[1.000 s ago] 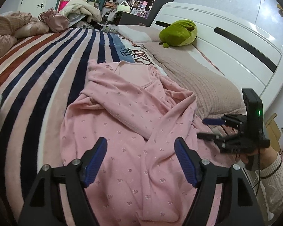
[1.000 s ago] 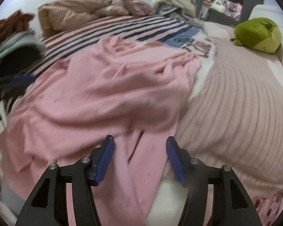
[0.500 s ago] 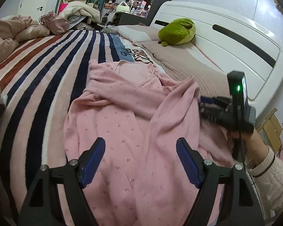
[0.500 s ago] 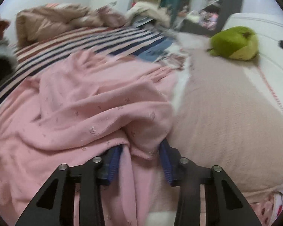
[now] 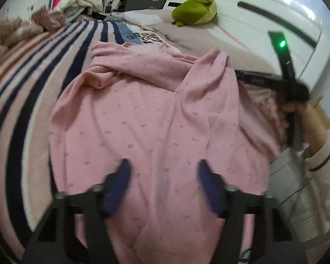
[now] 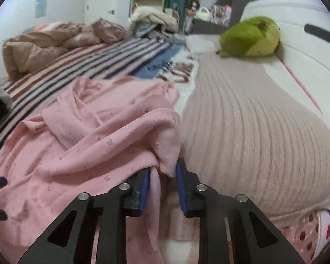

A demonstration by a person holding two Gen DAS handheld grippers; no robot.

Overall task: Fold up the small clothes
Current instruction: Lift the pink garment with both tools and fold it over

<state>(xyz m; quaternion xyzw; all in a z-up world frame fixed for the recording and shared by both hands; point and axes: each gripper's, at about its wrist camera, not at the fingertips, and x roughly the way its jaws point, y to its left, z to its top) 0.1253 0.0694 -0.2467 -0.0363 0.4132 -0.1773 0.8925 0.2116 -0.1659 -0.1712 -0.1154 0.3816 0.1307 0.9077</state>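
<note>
The pink knit garment [image 5: 156,118] lies rumpled on the striped bed [image 5: 33,92], soft, light and floppy; right claw [image 6: 162,189] pinches its bunched edge, a sound hold; left claw [image 5: 162,187] hovers agape.

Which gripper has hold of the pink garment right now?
The right gripper: a fold of the pink garment sits between its fingers. The left gripper hangs open above it.

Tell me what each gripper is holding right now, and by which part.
The right gripper pinches a bunched fold at the pink garment's edge beside the ribbed pillow. The left gripper hangs open over it, holding nothing.
</note>
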